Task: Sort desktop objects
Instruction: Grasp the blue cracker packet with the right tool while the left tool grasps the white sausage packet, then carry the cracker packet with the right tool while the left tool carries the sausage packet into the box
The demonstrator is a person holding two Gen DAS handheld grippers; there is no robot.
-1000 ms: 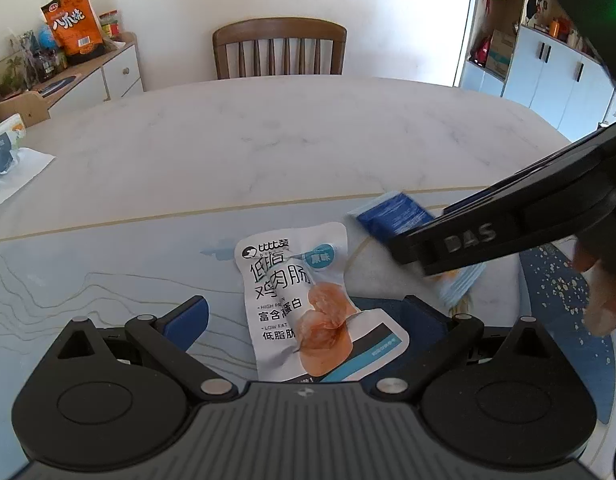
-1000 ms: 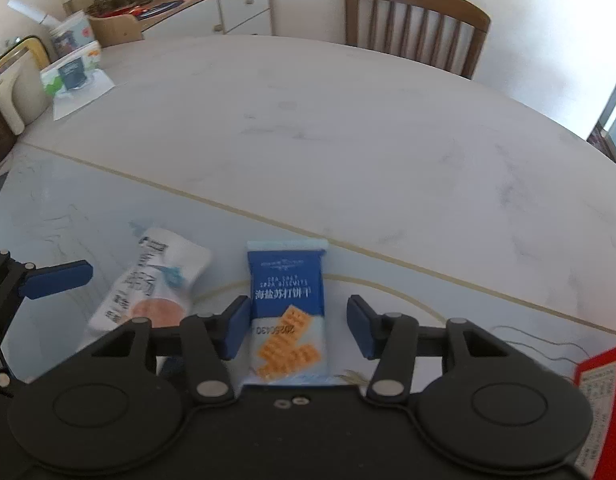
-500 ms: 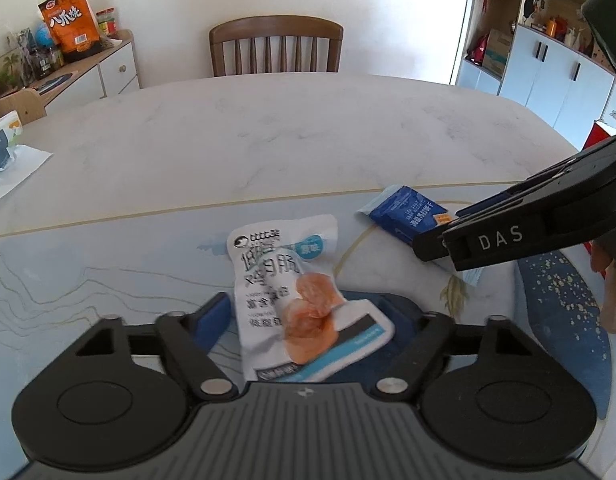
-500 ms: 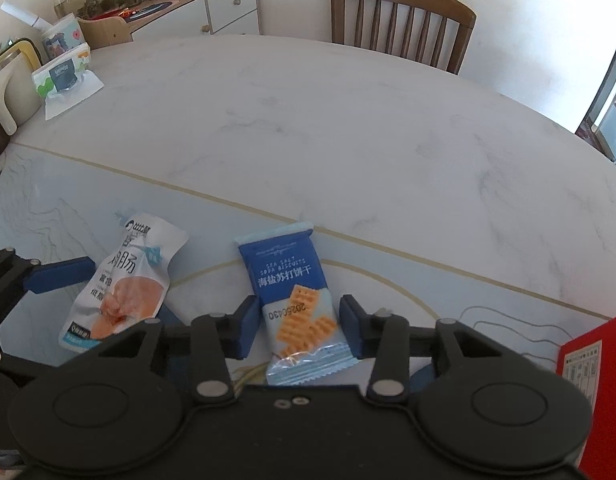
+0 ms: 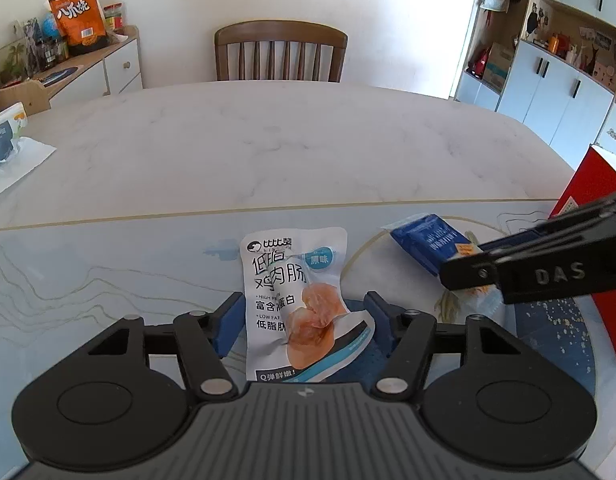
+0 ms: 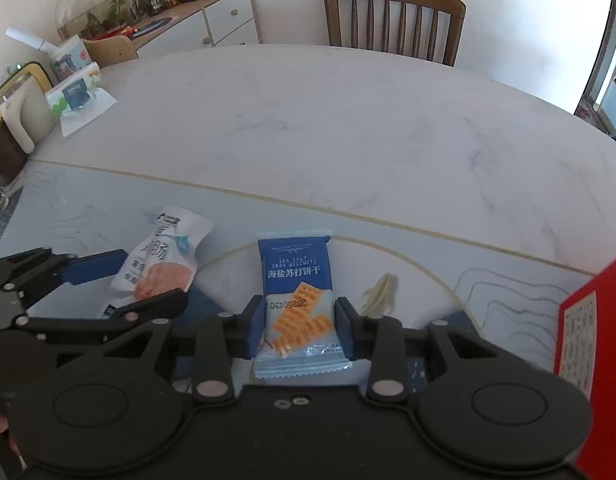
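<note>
Left wrist view: left gripper [image 5: 304, 322] straddles the white chicken-sausage snack pouch [image 5: 296, 300], jaws apart, pads not pressing it. Right wrist view: right gripper [image 6: 300, 326] is clamped on the blue sea-salt soda biscuit packet [image 6: 296, 292], pads touching both sides. Both packs lie near the front edge of the pale blue patterned mat [image 5: 108, 264] on the white marble table [image 6: 327, 128]; red box [image 6: 583, 320] at mat's right edge.
</note>
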